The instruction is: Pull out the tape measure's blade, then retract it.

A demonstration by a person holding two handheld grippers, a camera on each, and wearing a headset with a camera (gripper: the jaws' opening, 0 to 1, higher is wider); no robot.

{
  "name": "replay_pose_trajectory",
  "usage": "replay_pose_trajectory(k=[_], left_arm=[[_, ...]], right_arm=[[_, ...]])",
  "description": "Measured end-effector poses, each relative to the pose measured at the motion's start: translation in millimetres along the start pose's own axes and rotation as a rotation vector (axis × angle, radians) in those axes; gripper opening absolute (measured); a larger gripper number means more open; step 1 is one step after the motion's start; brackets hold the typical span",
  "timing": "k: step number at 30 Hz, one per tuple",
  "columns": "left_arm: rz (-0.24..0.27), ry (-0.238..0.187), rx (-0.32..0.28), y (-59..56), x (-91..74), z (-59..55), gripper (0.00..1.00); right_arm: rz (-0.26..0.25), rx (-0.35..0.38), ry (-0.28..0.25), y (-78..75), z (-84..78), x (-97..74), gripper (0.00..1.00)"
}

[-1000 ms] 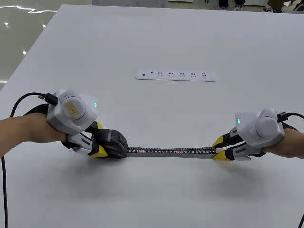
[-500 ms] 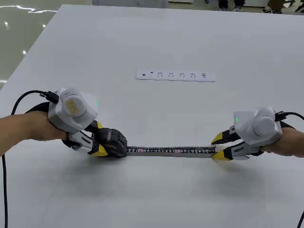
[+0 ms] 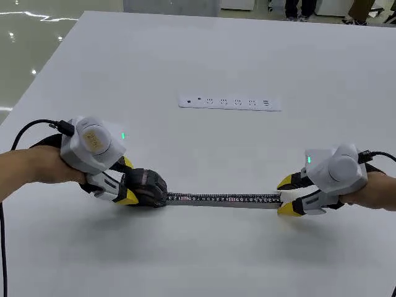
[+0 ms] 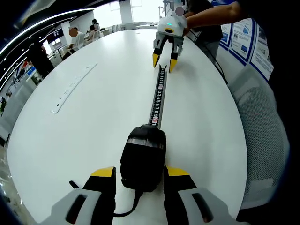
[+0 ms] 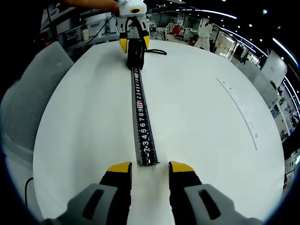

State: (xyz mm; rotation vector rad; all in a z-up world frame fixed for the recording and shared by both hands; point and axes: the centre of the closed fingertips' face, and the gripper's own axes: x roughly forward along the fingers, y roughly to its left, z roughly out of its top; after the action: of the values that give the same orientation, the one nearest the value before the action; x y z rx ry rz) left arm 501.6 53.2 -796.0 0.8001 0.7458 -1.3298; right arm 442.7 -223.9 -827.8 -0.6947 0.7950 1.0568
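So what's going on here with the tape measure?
A person works two handheld tools at a white table. The left tool clamps the tape measure's case, and the blade lies pulled out flat across the table toward the right tool. The right tool's jaws stand open either side of the blade's tip, not gripping it.

I see a black tape measure [image 3: 147,187] whose dark blade [image 5: 142,122] is printed with white numerals and tick marks, with one patch of red among them. The left gripper [image 4: 140,172] and right gripper [image 5: 150,167] are pale grey with yellow jaw tips, and each shows a small green light. The table [image 3: 185,49] and power strip [image 3: 229,102] are plain white.
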Motion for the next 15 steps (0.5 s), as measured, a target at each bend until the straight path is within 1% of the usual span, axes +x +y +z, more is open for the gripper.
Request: replay_pose_trajectory(k=[2, 5, 7, 8, 10, 12, 15], left_arm=[[0.009, -0.009, -0.014, -1.5, -3.6, -0.5, 0.41], [0.027, -0.045, -0.052, -4.6, -8.8, 0.1, 0.45], [0.034, -0.058, -0.068, -7.3, -11.0, -0.9, 0.49], [0.042, -0.067, -0.078, -9.4, -12.7, -1.7, 0.50], [0.055, -0.085, -0.100, -12.3, -15.3, -2.2, 0.51], [0.071, -0.114, -0.132, -15.6, -16.9, -2.8, 0.53], [0.096, -0.135, -0.173, -20.9, -20.7, -7.5, 0.56]], right_arm=[[-0.009, 0.017, -0.001, 1.2, -1.2, -1.3, 0.35], [-0.026, 0.042, -0.008, 4.5, -2.6, -5.2, 0.38], [-0.034, 0.049, -0.013, 6.1, -2.7, -7.9, 0.40], [-0.044, 0.070, -0.023, 6.9, -1.0, -9.9, 0.41], [-0.053, 0.081, -0.030, 8.7, 0.7, -12.9, 0.44], [-0.067, 0.102, -0.036, 11.4, 2.3, -15.9, 0.47], [-0.087, 0.140, -0.055, 15.9, 4.7, -20.6, 0.51]])
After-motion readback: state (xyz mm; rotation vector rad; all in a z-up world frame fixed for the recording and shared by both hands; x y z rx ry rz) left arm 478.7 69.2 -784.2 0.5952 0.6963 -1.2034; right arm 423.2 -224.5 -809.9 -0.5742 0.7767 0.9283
